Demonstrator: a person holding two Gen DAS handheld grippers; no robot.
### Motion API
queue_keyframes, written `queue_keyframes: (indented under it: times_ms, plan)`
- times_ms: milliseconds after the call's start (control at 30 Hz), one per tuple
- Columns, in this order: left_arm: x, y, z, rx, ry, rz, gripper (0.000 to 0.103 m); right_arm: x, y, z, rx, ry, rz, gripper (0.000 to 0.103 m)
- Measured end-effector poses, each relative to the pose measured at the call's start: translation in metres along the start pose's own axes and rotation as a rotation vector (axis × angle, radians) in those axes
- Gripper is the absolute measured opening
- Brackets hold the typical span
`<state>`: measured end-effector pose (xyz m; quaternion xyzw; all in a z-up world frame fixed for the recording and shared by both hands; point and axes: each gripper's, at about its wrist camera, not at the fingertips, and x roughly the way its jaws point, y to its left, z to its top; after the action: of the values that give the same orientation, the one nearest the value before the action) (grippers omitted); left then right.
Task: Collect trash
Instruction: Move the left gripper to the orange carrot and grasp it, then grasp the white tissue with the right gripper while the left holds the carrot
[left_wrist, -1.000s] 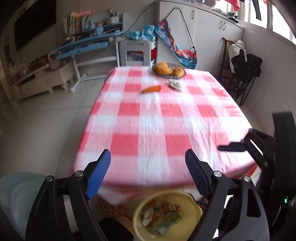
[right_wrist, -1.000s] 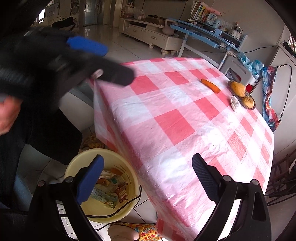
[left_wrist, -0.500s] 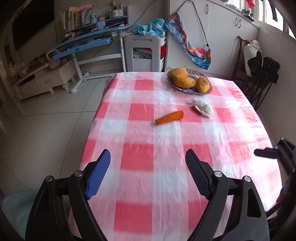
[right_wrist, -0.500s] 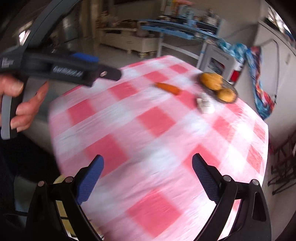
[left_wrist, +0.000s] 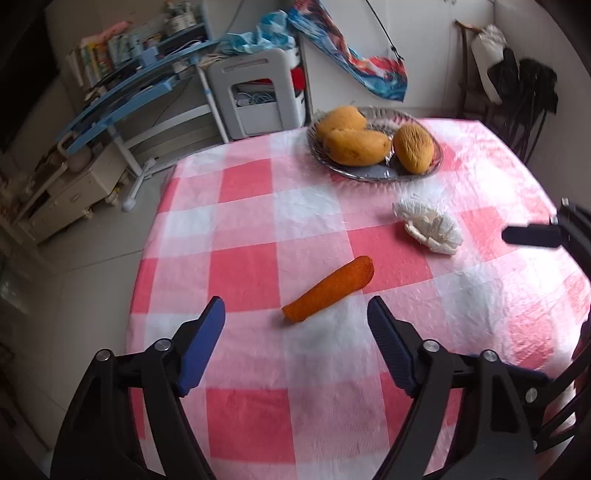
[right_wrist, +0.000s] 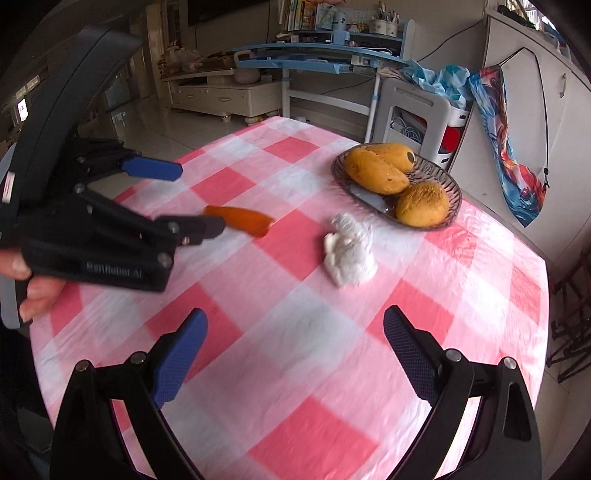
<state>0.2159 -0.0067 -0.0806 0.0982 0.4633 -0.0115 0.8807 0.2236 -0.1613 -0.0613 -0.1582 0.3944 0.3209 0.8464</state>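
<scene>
An orange carrot-like piece lies on the red-and-white checked table. My left gripper hovers just short of it, jaws wide and closing, with nothing pressed between them. A crumpled white tissue lies to the carrot's right, near the glass dish. In the right wrist view the tissue sits ahead of my right gripper, which is open and empty. A hand holds the left gripper over the carrot piece there.
A glass dish with three yellow-orange fruits stands at the table's far side. Beyond the table are a grey stool, a blue desk and a low cabinet. A chair hung with dark clothes stands at the right.
Both grippers have moved forward from the table's near edge out over the cloth. The yellow bin under the edge has left view. The carrot piece and the tissue are now much closer.
</scene>
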Motion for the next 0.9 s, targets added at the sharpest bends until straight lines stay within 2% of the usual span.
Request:
queue_keyframes:
  times_ms: [200,400,567,700,800,867,900]
  plan:
    - [0.020,-0.011,0.008,0.043,0.027,0.002,0.067,0.013,-0.007,0.009,-0.001,0.001,0.004,0.092]
    - [0.027,-0.014,0.016,0.073,0.030,-0.008,0.051,0.024,-0.013,0.019,-0.008,0.010,0.012,0.092]
    - [0.030,-0.014,0.021,0.096,0.039,-0.036,0.017,0.032,-0.019,0.024,0.001,0.021,0.020,0.092]
    - [0.032,-0.009,0.024,0.091,0.050,-0.043,0.016,0.038,-0.021,0.027,0.010,0.034,0.034,0.087]
    - [0.031,-0.005,0.025,0.075,0.053,-0.050,0.015,0.040,-0.023,0.029,0.025,0.042,0.043,0.080]
    - [0.030,-0.002,0.025,0.063,0.052,-0.061,0.015,0.041,-0.023,0.029,0.032,0.047,0.045,0.070]
    - [0.029,-0.003,0.025,0.061,0.051,-0.062,0.015,0.040,-0.023,0.028,0.033,0.047,0.043,0.068]
